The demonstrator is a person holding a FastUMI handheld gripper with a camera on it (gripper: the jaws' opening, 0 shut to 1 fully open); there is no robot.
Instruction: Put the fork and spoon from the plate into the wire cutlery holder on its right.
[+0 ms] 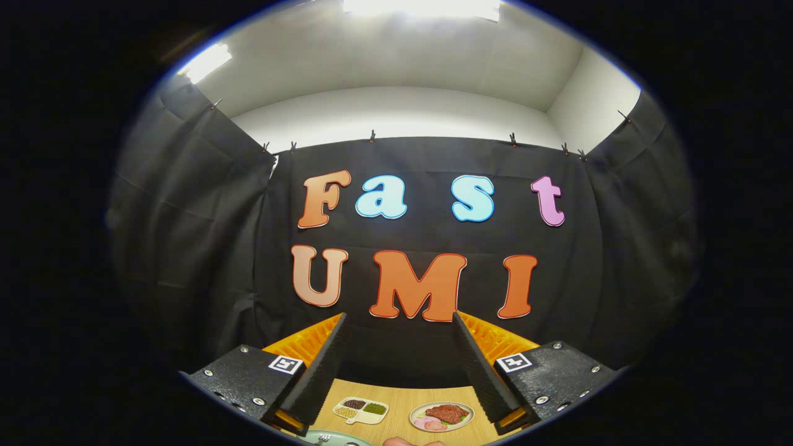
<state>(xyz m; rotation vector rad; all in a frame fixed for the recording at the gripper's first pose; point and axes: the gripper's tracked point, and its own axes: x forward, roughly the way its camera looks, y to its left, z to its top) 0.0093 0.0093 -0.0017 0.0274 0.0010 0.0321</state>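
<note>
While hand-held gripper (399,322) gapes wide, empty, plate (347,438) low between its fingers

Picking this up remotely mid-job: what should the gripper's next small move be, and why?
Probably tip the gripper down toward the wooden table. Its fingers stand open on nothing, aimed at the booth wall, while the green plate with a fork's tines lies low between them.

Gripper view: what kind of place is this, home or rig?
Likely a staged recording booth, not a home. Black cloth wall clipped up under a plain white ceiling, a wooden tabletop with flat food pictures, and the hand-held gripper, open, raised toward the wall.
</note>
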